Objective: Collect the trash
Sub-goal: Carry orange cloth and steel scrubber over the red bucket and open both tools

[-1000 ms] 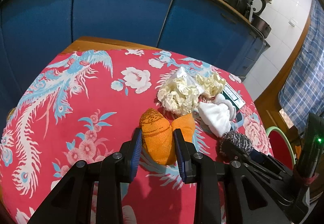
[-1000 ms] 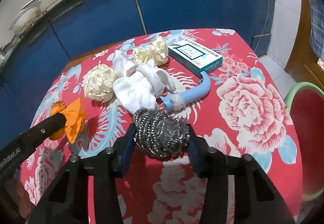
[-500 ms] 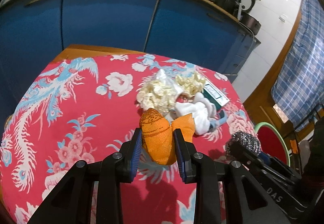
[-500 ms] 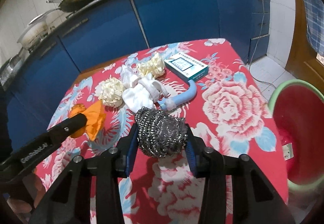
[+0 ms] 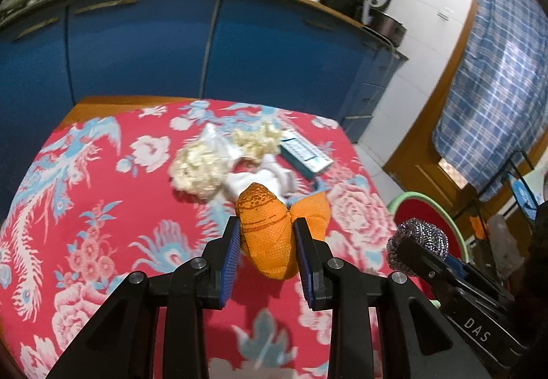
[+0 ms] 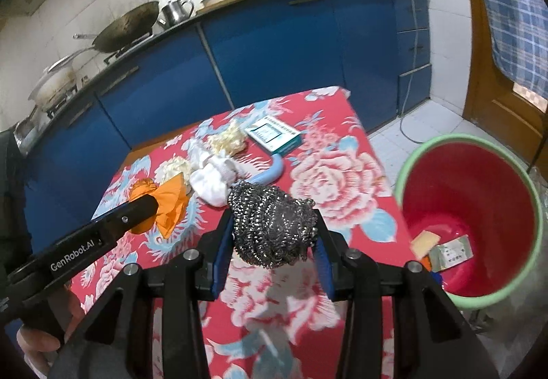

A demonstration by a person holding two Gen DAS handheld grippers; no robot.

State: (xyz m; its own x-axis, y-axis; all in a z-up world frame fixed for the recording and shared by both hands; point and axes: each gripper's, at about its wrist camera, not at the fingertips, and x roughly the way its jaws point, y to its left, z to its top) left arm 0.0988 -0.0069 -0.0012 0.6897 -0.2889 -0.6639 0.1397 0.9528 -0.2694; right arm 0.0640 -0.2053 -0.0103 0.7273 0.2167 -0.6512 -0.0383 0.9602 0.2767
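Note:
My left gripper (image 5: 265,235) is shut on a crumpled orange wrapper (image 5: 267,228) and holds it above the red flowered tablecloth (image 5: 102,207). It also shows in the right wrist view (image 6: 167,204). My right gripper (image 6: 272,235) is shut on a steel wool scourer (image 6: 272,224), lifted above the table near its right edge; the scourer also shows in the left wrist view (image 5: 419,242). A red bucket with a green rim (image 6: 469,218) stands on the floor right of the table, with some trash in its bottom.
On the table lie two cream crumpled wads (image 5: 198,170), a white cloth (image 6: 214,180), a light blue curved handle (image 6: 274,170) and a teal box (image 6: 274,135). Blue kitchen cabinets (image 6: 274,46) stand behind. A checked curtain (image 5: 493,94) hangs at right.
Both grippers have risen and drawn back toward the right with their loads. The red bucket has come fully into the right wrist view.

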